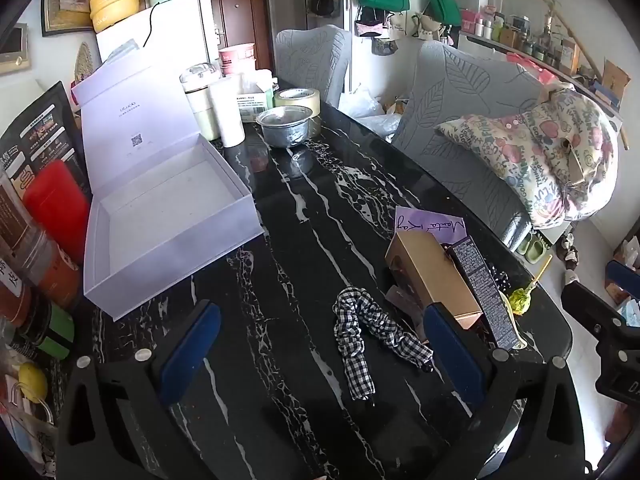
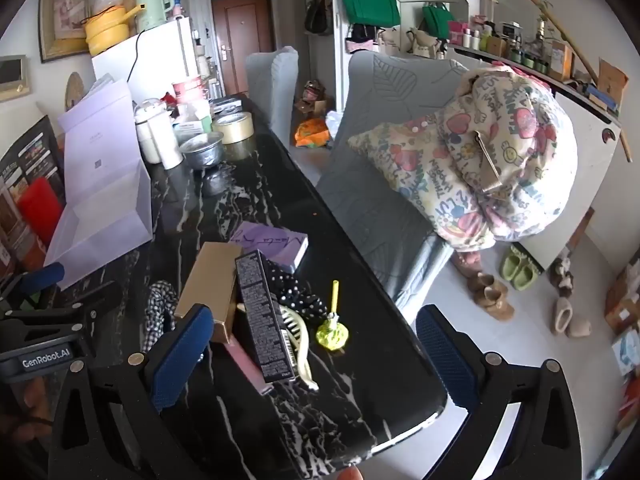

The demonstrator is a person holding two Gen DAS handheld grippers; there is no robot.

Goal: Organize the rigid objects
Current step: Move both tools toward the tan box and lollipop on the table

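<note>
Both my tongs [image 1: 322, 354] [image 2: 316, 354] wide apart, empty, left view alone shows matte white box's [image 1: 172, 216] hollow, right view a glossy yellow-green, possibly glass, bottle [image 2: 333, 334] lower centre beside gold carton [image 2: 212, 288] on veined black tabletop [image 2: 360, 384].

Daylit room: black marble table [image 1: 304, 216], grey chairs [image 2: 372, 128], brown door [image 1: 240, 20], probably tiled floor.

Beneath the gold box [image 2: 208, 280], a pink item [image 2: 250, 366] lies mostly hidden; the checked scrunchie [image 2: 160, 312] partly behind it.
</note>
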